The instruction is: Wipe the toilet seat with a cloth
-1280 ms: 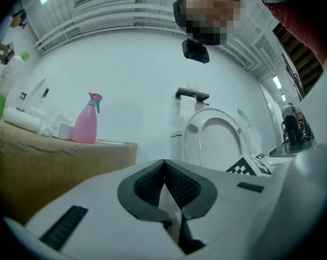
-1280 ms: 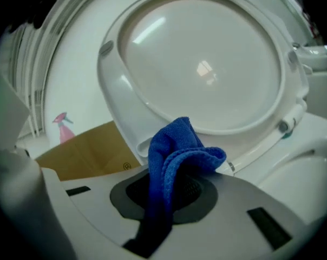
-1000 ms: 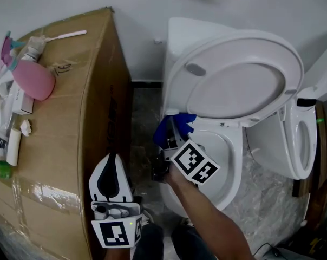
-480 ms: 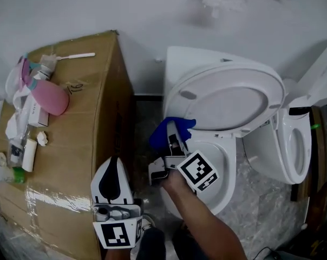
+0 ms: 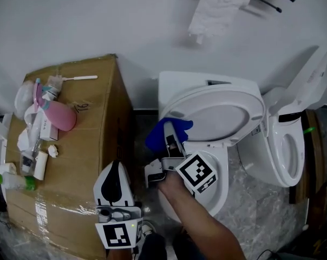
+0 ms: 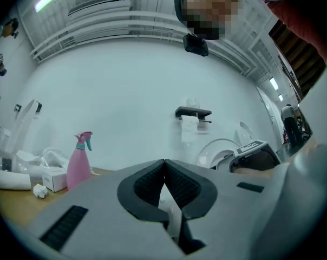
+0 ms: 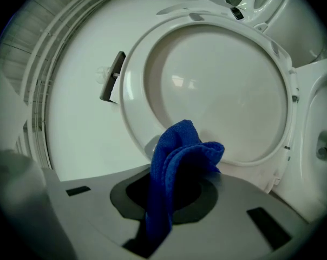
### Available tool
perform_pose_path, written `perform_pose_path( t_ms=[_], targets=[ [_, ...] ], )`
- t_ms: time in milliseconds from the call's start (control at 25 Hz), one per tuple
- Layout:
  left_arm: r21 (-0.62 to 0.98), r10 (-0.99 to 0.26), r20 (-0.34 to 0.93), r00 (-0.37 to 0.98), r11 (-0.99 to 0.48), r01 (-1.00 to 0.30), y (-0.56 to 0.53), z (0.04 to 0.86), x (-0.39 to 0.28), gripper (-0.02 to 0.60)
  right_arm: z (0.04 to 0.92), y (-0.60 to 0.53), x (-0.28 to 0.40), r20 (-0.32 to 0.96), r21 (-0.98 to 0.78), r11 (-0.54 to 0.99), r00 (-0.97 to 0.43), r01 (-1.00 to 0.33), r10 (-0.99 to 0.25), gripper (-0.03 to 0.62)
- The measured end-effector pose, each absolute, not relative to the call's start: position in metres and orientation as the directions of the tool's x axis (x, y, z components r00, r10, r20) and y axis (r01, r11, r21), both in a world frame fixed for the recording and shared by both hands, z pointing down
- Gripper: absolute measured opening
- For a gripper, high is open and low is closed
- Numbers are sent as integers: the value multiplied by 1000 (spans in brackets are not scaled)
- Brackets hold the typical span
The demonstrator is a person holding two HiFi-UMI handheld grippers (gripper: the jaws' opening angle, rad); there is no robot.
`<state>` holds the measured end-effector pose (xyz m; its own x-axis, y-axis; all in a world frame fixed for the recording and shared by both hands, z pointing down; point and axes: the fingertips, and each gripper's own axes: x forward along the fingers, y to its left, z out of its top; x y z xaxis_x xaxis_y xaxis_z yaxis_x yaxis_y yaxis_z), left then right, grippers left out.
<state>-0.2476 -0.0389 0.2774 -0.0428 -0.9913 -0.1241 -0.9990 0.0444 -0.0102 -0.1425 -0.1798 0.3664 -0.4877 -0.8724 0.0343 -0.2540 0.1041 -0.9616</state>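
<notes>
Toilets (image 5: pixel 288 161) number two, side by side. The nearer one's bowl (image 5: pixel 222 191) is mostly hidden behind the right gripper (image 5: pixel 171 138) and arm. That gripper's jaws pinch one blue cloth (image 7: pixel 177 150) just before the raised toilet seat (image 5: pixel 217 112). The left gripper (image 6: pixel 164 184) has its jaws pressed together, empty. One pink spray bottle (image 5: pixel 58 115) lies atop the cardboard box (image 5: pixel 82 161).

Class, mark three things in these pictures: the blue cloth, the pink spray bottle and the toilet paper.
blue cloth (image 7: pixel 177 153), right gripper view, middle of the bunched fold.
pink spray bottle (image 6: pixel 78 169), left gripper view, its body.
toilet paper (image 5: pixel 215 10), head view, the hanging sheet.
</notes>
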Motion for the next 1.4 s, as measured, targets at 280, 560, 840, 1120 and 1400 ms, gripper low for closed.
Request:
perform_pose_path(
  t_ms=[280, 560, 840, 1120, 1400],
  targets=[
    [-3, -990, -136, -35, 35, -999, -39, 253, -245, 15, 338, -180, -139, 49, -964, 86, -487, -252, -872, 61],
    [10, -989, -147, -29, 28, -1000, -45, 240, -242, 15, 305, -182, -134, 9, -955, 140, -498, -262, -867, 61],
    [15, -988, -150, -17, 15, -1000, -50, 233, -231, 15, 268, -193, -123, -16, -842, 296, -529, -451, -849, 61],
    [13, -990, -143, 1, -3, -1000, -55, 234, -212, 15, 255, -192, -116, 45, -329, 510, -553, -794, -832, 61],
    [-1, -991, -133, 25, -25, -1000, -66, 236, -185, 15, 249, -195, -93, 49, -134, 552, -562, -823, -826, 61]
  ],
)
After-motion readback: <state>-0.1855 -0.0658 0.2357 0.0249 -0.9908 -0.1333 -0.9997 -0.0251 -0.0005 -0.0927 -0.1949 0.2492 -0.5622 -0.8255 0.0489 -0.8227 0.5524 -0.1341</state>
